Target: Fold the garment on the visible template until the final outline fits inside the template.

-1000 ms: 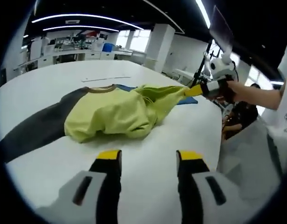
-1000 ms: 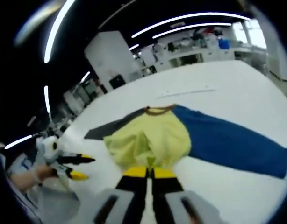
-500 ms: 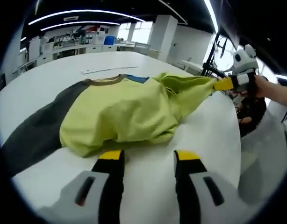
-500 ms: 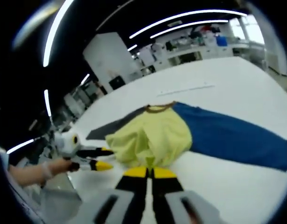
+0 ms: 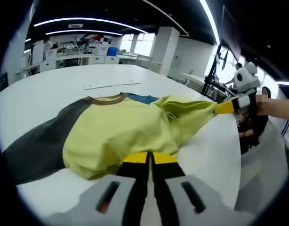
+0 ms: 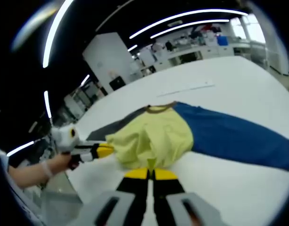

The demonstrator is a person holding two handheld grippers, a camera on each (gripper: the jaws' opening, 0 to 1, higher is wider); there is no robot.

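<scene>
Yellow-green shirt with 1 grey sleeve and 1 blue sleeve lay bunched on the round white table. Left gripper was clamped on the yellow hem nearest it; right gripper pinched the opposite hem, cloth stretched between the 2.

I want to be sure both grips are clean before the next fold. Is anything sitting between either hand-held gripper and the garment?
Nothing visible does. The left hand-held gripper is shut directly on the near hem of the garment, and the right hand-held gripper is shut on its yellow edge. The white table around it carries only a pale strip beyond the collar.
</scene>
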